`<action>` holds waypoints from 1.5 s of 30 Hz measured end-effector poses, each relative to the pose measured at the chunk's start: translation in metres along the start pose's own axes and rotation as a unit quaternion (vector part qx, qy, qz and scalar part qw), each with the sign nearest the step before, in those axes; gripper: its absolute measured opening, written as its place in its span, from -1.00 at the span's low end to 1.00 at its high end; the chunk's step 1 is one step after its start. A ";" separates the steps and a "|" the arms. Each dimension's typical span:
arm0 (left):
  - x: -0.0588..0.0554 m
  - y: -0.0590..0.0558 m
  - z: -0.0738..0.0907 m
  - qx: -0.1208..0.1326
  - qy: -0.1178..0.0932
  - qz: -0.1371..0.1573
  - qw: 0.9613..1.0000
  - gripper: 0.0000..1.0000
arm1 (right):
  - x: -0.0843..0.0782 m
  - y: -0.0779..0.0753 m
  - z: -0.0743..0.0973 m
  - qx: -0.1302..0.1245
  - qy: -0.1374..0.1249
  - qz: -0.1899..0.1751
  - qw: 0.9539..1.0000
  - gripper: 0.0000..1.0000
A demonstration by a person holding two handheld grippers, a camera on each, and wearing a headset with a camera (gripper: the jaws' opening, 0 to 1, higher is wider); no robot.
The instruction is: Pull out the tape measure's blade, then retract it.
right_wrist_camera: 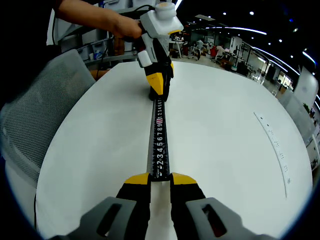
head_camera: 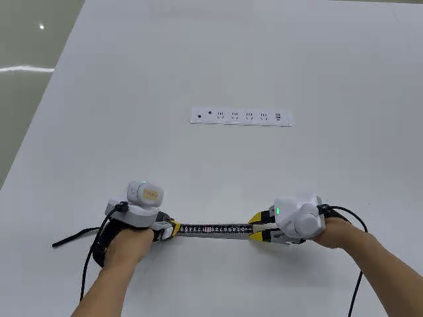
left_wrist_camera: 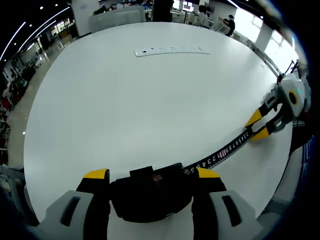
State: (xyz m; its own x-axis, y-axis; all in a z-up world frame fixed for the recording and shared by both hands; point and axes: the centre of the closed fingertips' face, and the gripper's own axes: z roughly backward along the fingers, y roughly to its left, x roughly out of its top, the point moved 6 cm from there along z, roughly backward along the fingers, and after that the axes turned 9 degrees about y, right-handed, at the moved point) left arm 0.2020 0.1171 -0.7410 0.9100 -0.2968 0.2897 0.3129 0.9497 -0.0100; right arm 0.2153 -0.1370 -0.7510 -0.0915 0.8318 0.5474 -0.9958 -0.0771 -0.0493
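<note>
— As I read my feeds, the left gripper (left_wrist_camera: 151,175) has its yellow-tipped jaws pressed in on the tape measure's black case (left_wrist_camera: 150,197). One jaw is on each side, so they stand only as wide as the case.

— And the other one?

— The right gripper (right_wrist_camera: 160,179) has its jaws nearly together, pinched on the end of the blade (right_wrist_camera: 159,142). I see just a thin gap between the tips, with the blade's tip in it.

— Where does it all lie?

— In the head view it sits near my edge of the white workbench (head_camera: 198,59). The blade runs out straight from the case on the left to the right gripper, numbers facing up, close over the tabletop. I cannot tell whether it touches the surface.

— Anything else on the bench?

— A white power strip (head_camera: 241,117) lies flat farther out, well apart from both grippers.
</note>
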 end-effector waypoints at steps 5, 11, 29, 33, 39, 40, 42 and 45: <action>0.000 0.000 0.001 0.000 0.000 0.000 1.000 0.26 | 0.002 0.000 -0.002 0.000 0.001 0.001 1.000 -0.72; 0.000 -0.001 0.002 0.000 0.000 -0.001 1.000 0.26 | 0.004 0.000 -0.003 -0.001 0.000 0.002 1.000 -0.73; 0.000 -0.003 0.004 0.002 0.002 -0.005 1.000 0.26 | 0.010 0.000 -0.008 -0.001 -0.003 0.001 1.000 -0.72; -0.001 -0.003 0.006 -0.001 0.001 -0.007 1.000 0.26 | 0.011 0.000 -0.009 -0.002 -0.002 0.002 1.000 -0.72; -0.001 -0.003 0.007 -0.002 -0.003 -0.009 1.000 0.26 | 0.014 0.000 -0.012 -0.001 -0.004 0.004 1.000 -0.72; -0.001 -0.003 0.007 -0.002 -0.003 -0.009 1.000 0.26 | 0.014 0.000 -0.013 -0.001 -0.004 0.004 1.000 -0.72; -0.001 -0.003 0.006 -0.002 -0.002 -0.010 1.000 0.26 | 0.016 0.000 -0.014 -0.001 -0.005 0.004 1.000 -0.72; -0.001 -0.003 0.008 -0.001 -0.002 -0.010 1.000 0.26 | 0.018 0.001 -0.015 0.000 -0.005 0.005 1.000 -0.72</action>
State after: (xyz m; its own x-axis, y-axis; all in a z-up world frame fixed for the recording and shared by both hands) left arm 0.1980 0.1151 -0.7337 0.9023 -0.3159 0.2935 0.3322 0.9432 -0.0062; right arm 0.2130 -0.1136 -0.7535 -0.1023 0.8250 0.5558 -0.9948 -0.0856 -0.0559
